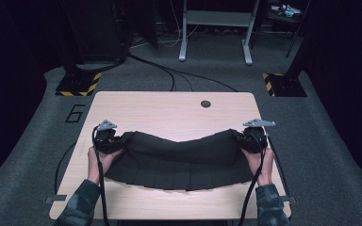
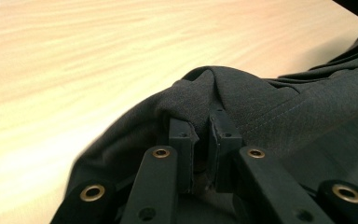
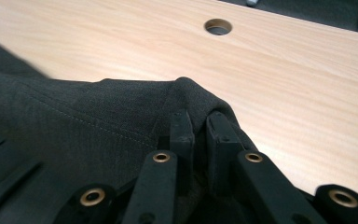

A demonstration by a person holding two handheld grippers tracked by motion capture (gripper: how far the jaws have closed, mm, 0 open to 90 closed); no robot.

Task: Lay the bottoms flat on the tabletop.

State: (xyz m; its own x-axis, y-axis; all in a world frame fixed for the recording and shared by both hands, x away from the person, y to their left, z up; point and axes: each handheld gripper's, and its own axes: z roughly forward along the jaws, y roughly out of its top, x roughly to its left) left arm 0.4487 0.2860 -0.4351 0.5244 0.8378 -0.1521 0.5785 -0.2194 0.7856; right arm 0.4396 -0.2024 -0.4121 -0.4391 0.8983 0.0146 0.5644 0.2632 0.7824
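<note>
dark skirt (image 1: 179, 157), pinched both ends, wooden table (image 1: 169, 110)

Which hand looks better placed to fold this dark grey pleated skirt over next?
Neither clearly: left gripper and right gripper each pinch a top corner of the dark grey pleated skirt, evenly spread.

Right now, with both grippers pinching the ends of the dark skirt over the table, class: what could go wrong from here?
1. The left gripper and right gripper each pinch just a small fold of the skirt; the cloth could slip out.
2. The middle sags, so it may drag and bunch on the table.
3. Pulling the ends apart might strain the stitched seam.
</note>
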